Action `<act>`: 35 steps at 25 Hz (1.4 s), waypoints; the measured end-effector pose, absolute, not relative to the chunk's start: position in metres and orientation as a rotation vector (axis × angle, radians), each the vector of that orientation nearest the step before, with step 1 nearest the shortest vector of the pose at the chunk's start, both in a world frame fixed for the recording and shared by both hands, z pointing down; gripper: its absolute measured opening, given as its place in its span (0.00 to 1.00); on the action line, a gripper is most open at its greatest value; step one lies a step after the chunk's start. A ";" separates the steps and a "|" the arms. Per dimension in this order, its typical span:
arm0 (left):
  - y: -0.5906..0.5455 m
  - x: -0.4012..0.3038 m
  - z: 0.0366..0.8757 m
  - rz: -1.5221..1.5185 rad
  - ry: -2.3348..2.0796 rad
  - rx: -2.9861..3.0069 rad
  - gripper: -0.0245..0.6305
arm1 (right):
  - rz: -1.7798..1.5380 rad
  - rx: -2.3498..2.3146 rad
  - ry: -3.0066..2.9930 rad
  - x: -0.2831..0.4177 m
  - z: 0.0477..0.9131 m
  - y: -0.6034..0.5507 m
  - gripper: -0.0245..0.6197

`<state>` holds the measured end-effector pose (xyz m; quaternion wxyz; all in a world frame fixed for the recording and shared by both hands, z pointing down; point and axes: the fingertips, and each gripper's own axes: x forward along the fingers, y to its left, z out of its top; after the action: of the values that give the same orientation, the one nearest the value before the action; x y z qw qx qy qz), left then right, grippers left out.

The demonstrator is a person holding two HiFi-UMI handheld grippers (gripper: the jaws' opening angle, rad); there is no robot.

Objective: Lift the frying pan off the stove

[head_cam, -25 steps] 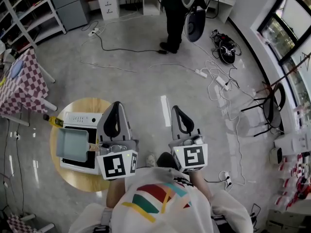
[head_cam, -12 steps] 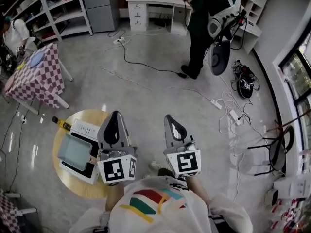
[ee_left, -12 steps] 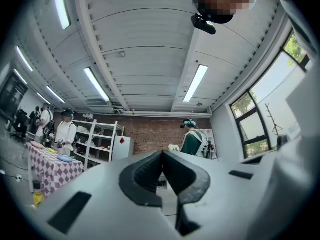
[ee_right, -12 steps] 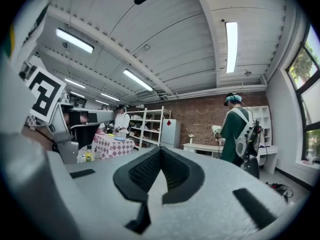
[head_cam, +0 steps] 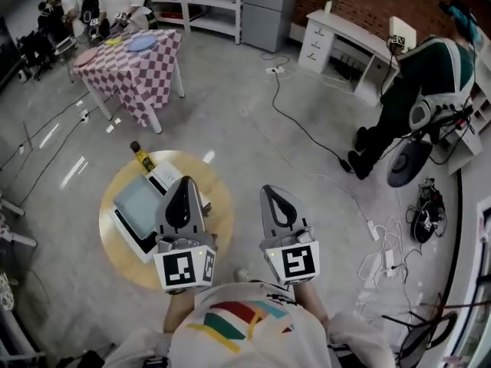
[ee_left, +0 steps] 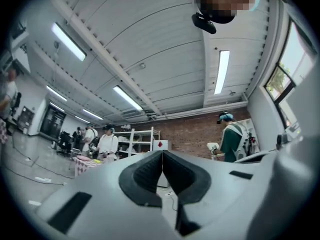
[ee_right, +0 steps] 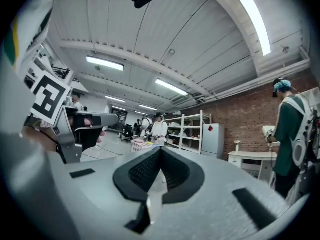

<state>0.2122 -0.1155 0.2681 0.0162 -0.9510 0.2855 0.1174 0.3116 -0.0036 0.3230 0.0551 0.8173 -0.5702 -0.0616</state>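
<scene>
A square grey-blue frying pan [head_cam: 136, 203] sits on a white stove [head_cam: 164, 178] on a small round wooden table [head_cam: 123, 261] at the left of the head view. My left gripper [head_cam: 183, 182] is held up over the table's right part, just right of the pan, shut and empty. The right gripper [head_cam: 273, 191] hovers over bare floor, also shut with nothing in it. In the left gripper view the jaws [ee_left: 162, 154] meet and point up into the room. The right gripper's jaws [ee_right: 160, 150] do the same. Neither gripper view shows the pan.
A dark bottle with a yellow label [head_cam: 140, 158] stands at the round table's far edge. A checkered table [head_cam: 134, 67] with people beside it is at the back left. A person in green [head_cam: 418, 75] stands at the right. Cables [head_cam: 307, 136] trail across the floor.
The head view has swung, so the round table with the pan now sits higher and nearer the frame's middle. Both grippers stay shut and side by side in front of the person.
</scene>
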 end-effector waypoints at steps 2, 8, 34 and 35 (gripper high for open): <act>-0.129 0.196 0.270 0.345 0.996 -2.904 0.04 | -0.201 2.421 -1.825 0.302 0.318 -0.024 0.03; -0.147 0.127 0.271 0.307 1.317 -2.708 0.04 | -0.200 2.206 -2.092 0.263 0.319 -0.077 0.03; -0.149 -0.112 0.289 0.302 2.011 -2.282 0.04 | -0.120 1.666 -2.597 0.068 0.335 -0.144 0.03; -0.150 -0.113 0.287 0.303 2.006 -2.285 0.04 | -0.105 1.666 -2.600 0.066 0.334 -0.145 0.03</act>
<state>-0.1132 -0.1498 0.2874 0.0430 -0.7472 0.6558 0.0991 0.0660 -0.1445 0.3344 0.0257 0.5390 -0.8413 -0.0339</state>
